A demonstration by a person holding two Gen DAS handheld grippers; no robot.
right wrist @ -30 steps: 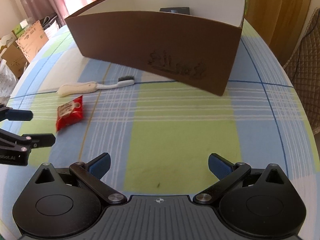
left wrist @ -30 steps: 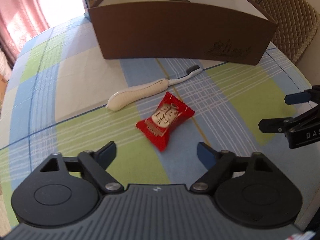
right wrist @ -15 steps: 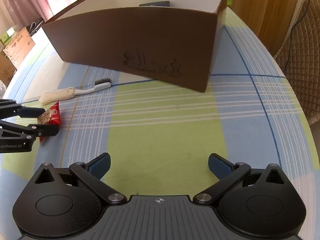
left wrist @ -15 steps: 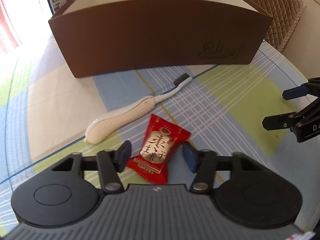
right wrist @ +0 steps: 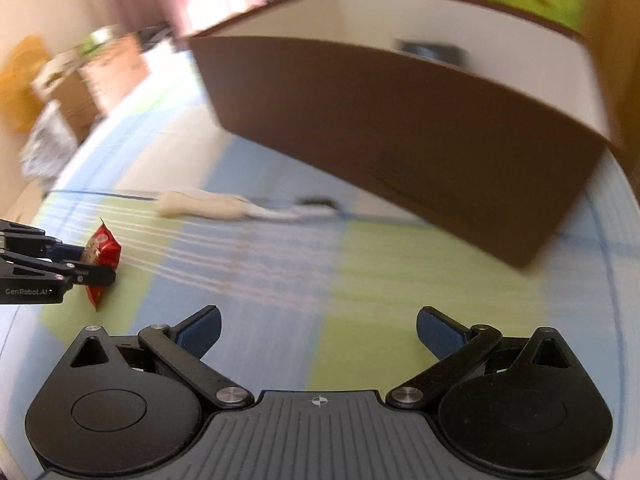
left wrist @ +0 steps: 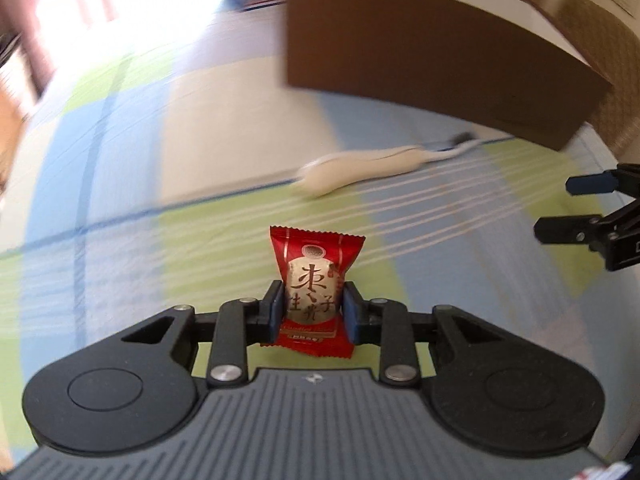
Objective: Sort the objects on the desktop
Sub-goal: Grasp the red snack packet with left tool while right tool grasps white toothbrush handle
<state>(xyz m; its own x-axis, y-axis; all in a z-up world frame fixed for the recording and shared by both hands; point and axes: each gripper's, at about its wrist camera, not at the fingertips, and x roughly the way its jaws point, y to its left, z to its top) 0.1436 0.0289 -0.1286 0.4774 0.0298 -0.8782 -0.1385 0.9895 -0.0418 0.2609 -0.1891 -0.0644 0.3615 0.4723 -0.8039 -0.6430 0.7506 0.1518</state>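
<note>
A red snack packet (left wrist: 314,280) with white characters stands upright between my left gripper's blue pads; the left gripper (left wrist: 313,311) is shut on its lower half. From the right wrist view the same packet (right wrist: 102,256) sits in the left gripper (right wrist: 86,266) just above the cloth. A cream toothbrush (left wrist: 372,166) lies on the tablecloth beyond it, bristles toward the brown box (left wrist: 440,64). My right gripper (right wrist: 318,330) is open with nothing between its fingers, low over the cloth; it also shows at the right edge (left wrist: 576,208).
The big brown box (right wrist: 400,120) has a white inside and holds a dark item (right wrist: 434,50). A checked blue, green and cream tablecloth (right wrist: 280,280) covers the table. Cardboard boxes (right wrist: 80,92) stand beyond the table's left edge. Both views are motion-blurred.
My left gripper closed on the red packet and tipped it upright off the cloth. Both views swung; the right gripper moved lower and nearer the box, still open.
</note>
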